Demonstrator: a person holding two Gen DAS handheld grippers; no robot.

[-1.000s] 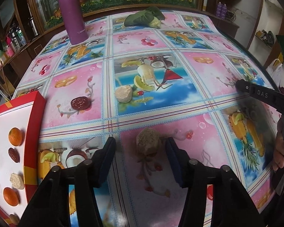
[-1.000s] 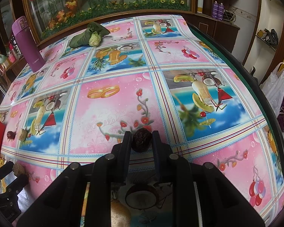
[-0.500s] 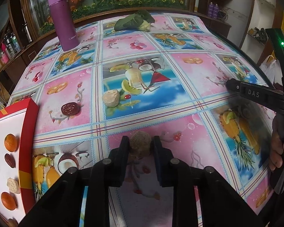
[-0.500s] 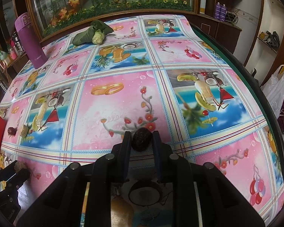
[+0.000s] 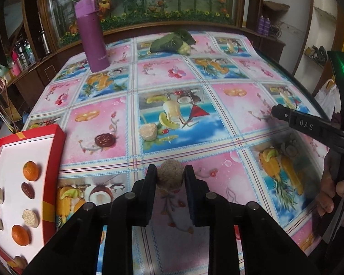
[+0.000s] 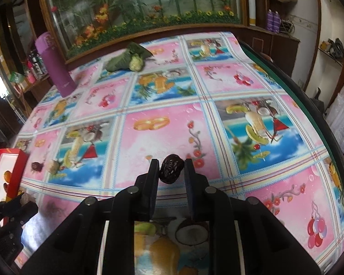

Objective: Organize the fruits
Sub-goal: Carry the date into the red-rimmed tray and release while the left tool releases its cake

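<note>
The left gripper (image 5: pixel 169 178) has its black, flat-faced jaws pinching a round, grainy tan cake (image 5: pixel 170 177) near their tips; its lower part sinks out of sight between the jaws. The right gripper (image 6: pixel 171 171) pinches a dark, wrinkled, oval date (image 6: pixel 171 168) the same way, at the very tips, and whether either piece touches the worktop cannot be told.

Ahead of the left jaws, well apart from them, a second tan cake (image 5: pixel 149 131), short and cylindrical, lies on the worktop (image 5: pixel 229 123), and a flat, dark brown round piece (image 5: pixel 105 139) lies to its left. The worktop is covered by a glossy cloth printed with pink and blue fruit squares.

To the left of the left jaws sits a red-walled tray (image 5: pixel 55 160) with a white floor, cut off by the frame edge. On it lie two smooth oranges (image 5: pixel 30 170), a dark date, a tan cake and some pale chunks too small to name.

Far ahead stands an upright purple flask (image 5: pixel 92 34) with a matt body, and to its right a leafy green vegetable (image 5: pixel 172 42) with a pale knobbly head lies on its side.

To the right of the left jaws, the other tool's black arm marked DAS shows, with a hand (image 5: pixel 332 190) on its grip, partly hidden at the edge. In the right wrist view the left tool at the lower left corner is blurred.
</note>
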